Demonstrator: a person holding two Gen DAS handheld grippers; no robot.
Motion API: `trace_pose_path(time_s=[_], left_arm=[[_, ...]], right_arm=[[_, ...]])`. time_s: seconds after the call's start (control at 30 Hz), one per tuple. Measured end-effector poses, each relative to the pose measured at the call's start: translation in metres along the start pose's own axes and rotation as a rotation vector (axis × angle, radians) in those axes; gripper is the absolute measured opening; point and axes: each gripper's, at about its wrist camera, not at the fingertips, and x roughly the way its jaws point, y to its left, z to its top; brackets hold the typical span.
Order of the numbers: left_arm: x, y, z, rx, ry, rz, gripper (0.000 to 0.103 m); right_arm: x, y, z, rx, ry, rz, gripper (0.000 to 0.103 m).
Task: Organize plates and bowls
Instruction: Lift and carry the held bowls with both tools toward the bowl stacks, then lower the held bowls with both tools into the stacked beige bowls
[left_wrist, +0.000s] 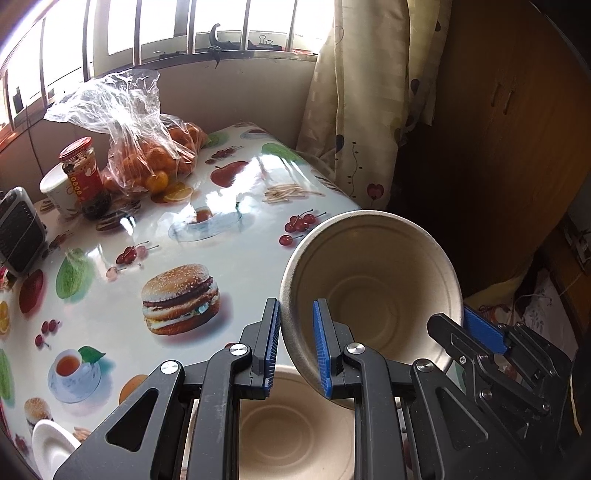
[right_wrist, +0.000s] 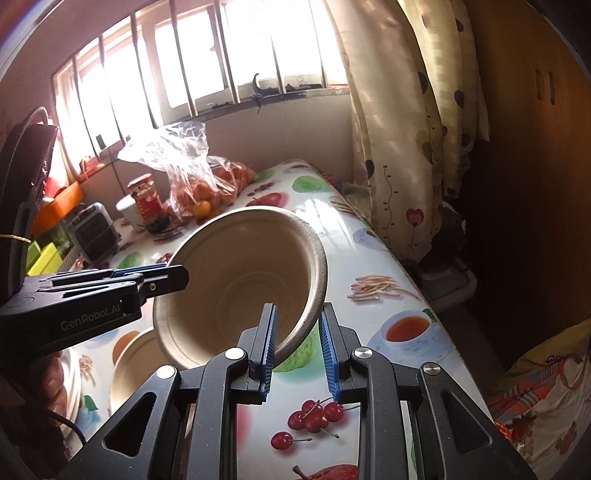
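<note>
Barred window (left_wrist: 155, 29) left; glossy food-print table (left_wrist: 122, 266) beneath. Left gripper (left_wrist: 295, 347) pinches tilted paper bowl (left_wrist: 373, 280) rim, above second bowl (left_wrist: 295, 428). Right gripper (right_wrist: 297, 339) straddles opposite rim, contact unclear. Curtain (left_wrist: 354, 96), wooden cabinet (left_wrist: 517, 122) right.

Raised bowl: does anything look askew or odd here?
Yes: the raised bowl is tipped steeply on its side in mid-air, both the left gripper and right gripper straddling its rim, above a second bowl.
</note>
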Motion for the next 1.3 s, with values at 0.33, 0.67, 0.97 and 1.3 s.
trace_pose_path(time_s=[0.33, 0.67, 0.97, 1.3], left_arm=[[-0.019, 0.006, -0.014, -0.021, -0.019, 0.016, 0.019], [-0.031, 0.021, -0.031, -0.056, -0.021, 0.032, 0.019], [-0.037, 0.034, -0.046, -0.087, -0.016, 0.045, 0.019], [-0.043, 0.047, -0.062, -0.116, -0.009, 0.063, 0.019]], right_arm=[[-0.011, 0.017, -0.007, -0.021, -0.009, 0.023, 0.023], [-0.017, 0.033, -0.016, -0.04, -0.003, 0.059, 0.023], [-0.02, 0.049, -0.025, -0.062, 0.009, 0.084, 0.023], [-0.018, 0.064, -0.036, -0.079, 0.033, 0.108, 0.023]])
